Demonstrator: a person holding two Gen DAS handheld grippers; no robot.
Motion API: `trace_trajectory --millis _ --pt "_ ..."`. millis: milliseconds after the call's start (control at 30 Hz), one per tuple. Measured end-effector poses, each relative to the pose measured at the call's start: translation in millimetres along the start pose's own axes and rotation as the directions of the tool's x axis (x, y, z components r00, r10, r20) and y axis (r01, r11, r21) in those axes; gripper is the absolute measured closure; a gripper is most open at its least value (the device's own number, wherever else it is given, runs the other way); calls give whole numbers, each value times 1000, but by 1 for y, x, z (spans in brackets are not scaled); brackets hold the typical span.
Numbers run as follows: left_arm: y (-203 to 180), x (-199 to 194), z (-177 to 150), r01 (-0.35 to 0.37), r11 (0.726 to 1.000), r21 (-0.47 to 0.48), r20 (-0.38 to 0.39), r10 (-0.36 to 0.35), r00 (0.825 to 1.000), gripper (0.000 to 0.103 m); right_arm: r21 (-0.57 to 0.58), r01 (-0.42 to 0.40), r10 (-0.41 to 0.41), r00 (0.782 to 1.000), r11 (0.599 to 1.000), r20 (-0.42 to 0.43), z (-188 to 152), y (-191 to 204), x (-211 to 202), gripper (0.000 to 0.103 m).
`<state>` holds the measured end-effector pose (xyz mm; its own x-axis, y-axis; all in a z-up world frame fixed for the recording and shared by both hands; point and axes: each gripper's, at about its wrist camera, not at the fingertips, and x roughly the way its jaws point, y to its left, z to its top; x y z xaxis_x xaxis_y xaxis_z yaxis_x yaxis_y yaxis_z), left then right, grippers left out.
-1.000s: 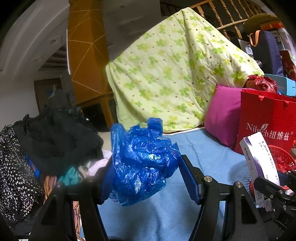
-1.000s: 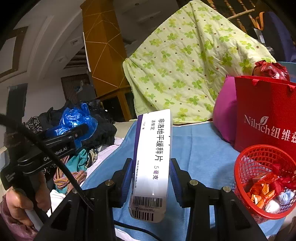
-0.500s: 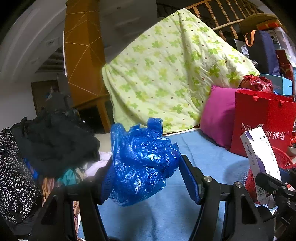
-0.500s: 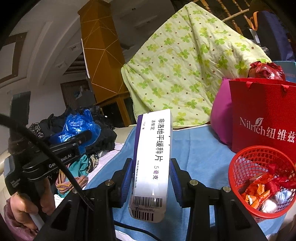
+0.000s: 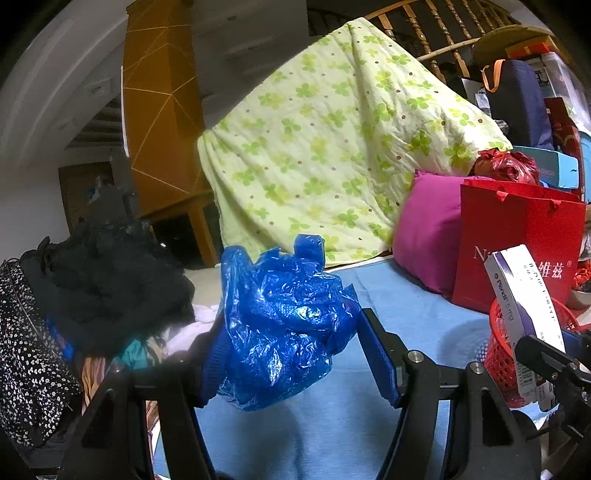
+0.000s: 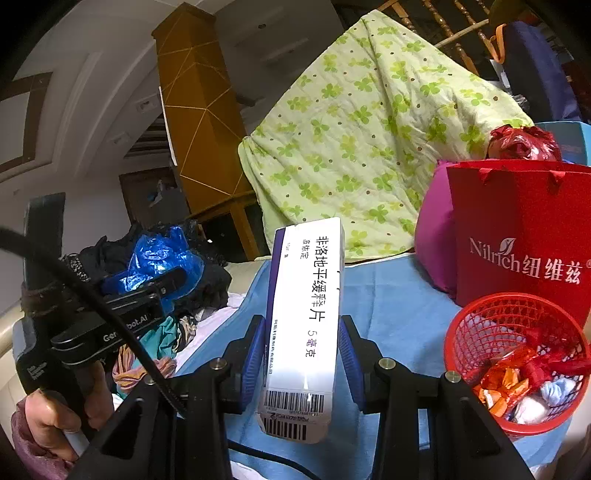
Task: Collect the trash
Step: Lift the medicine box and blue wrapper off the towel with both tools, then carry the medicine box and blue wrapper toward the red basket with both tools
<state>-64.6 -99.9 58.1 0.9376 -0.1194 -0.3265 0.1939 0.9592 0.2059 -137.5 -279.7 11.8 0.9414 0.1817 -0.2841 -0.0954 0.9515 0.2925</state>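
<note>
Loosely, left gripper pinches crinkly blue plastic bag

dim indoor light | sharp foreground | fisheye bending, black vignette at corners

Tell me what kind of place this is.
Most likely a cluttered room in a home, perhaps a bedroom or living area: a clover-print quilt draped over a wooden stair railing, a heap of clothes, and a pink pillow on a blue sheet.
</note>
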Motion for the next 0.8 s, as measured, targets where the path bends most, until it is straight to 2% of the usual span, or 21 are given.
trace_trajectory --millis 800 --pt "-40 -1 10 82 996 29 -19 -81 997 34 59 53 -55 998 997 41 0 -28 -38 61"
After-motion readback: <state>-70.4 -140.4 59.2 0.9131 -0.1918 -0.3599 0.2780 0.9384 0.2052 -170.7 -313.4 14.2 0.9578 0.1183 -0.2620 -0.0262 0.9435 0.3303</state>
